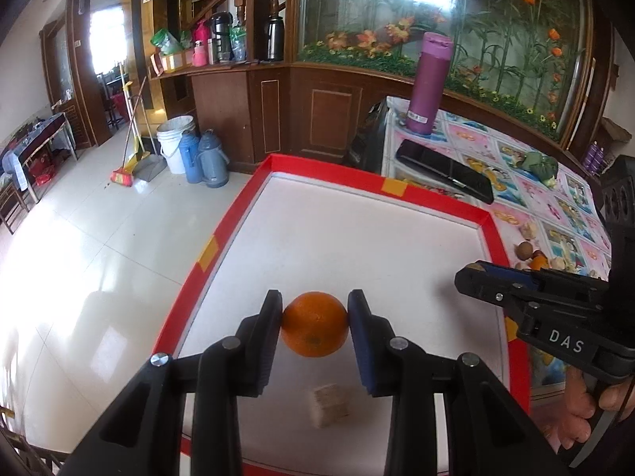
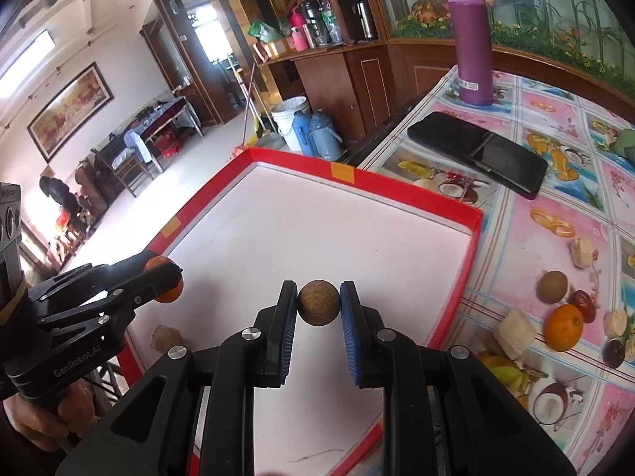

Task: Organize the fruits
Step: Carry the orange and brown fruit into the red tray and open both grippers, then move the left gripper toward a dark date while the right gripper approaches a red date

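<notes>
Right wrist view only: spare fruit pile (image 2: 563, 325) on bench (image 2: 555, 214) beside red-rimmed tray (image 2: 472, 222). Left tool (image 1: 315, 317) clamps orange (image 1: 315, 323) over tray; right tool (image 2: 318, 305) clamps brown round fruit (image 2: 319, 302) there too.

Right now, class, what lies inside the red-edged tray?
On the red-edged tray floor lies one beige block. The left tool hides the near edge, so anything there is unseen.

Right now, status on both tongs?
Left tongs shut on orange. Right tongs shut on brown fruit. Both over red-rimmed tray; beige block below orange.
</notes>
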The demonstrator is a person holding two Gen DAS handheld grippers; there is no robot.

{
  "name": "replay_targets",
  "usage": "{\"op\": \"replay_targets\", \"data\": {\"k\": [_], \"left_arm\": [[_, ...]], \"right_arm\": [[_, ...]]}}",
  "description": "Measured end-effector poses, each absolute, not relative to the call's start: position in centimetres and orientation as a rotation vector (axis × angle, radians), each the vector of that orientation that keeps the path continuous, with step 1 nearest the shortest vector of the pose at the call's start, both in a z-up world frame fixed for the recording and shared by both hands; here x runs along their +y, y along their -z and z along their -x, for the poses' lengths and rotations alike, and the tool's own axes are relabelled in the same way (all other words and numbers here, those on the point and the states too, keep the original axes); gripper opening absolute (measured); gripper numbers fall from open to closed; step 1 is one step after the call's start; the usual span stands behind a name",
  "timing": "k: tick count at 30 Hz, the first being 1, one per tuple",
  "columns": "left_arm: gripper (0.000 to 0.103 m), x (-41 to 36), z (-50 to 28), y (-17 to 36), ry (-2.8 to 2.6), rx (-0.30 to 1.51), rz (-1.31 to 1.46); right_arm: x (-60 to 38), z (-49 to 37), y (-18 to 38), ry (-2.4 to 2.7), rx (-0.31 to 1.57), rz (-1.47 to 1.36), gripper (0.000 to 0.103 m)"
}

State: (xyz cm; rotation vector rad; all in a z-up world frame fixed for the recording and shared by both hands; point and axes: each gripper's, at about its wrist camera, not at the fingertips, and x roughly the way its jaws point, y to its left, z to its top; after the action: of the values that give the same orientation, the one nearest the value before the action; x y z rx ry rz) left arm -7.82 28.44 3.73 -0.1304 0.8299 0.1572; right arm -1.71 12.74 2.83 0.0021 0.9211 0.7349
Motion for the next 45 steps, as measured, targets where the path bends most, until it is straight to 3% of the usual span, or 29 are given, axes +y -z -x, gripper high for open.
{"op": "replay_targets", "data": {"k": [16, 20, 24, 28, 45], "left_arm": [[0.038, 29.7, 8.2, -2.5, -0.176, 0.856, 0.131], [0.050, 29.6, 8.0, -2.2, -0.193, 0.878, 0.121], [0.058, 29.5, 8.1, -1.9, -0.211, 0.886, 0.114], [0.069, 29.3, 8.2, -2.0, -0.218, 0.889, 0.102], [0.078, 27.0, 7.7, -3.4, -0.267, 0.884, 0.007]], "right_arm": [[13.9, 2.1, -1.1, -0.703, 0.991, 0.050, 0.021], [13.9, 2.3, -1.1, -0.713, 0.986, 0.051, 0.022], [13.8, 2.4, -1.1, -0.746, 0.981, 0.037, 0.036], [13.2, 2.4, -1.1, -0.762, 0.977, 0.015, 0.037], [1.4, 0.9, -4.0, -0.670, 0.853, -0.159, 0.037]]}}
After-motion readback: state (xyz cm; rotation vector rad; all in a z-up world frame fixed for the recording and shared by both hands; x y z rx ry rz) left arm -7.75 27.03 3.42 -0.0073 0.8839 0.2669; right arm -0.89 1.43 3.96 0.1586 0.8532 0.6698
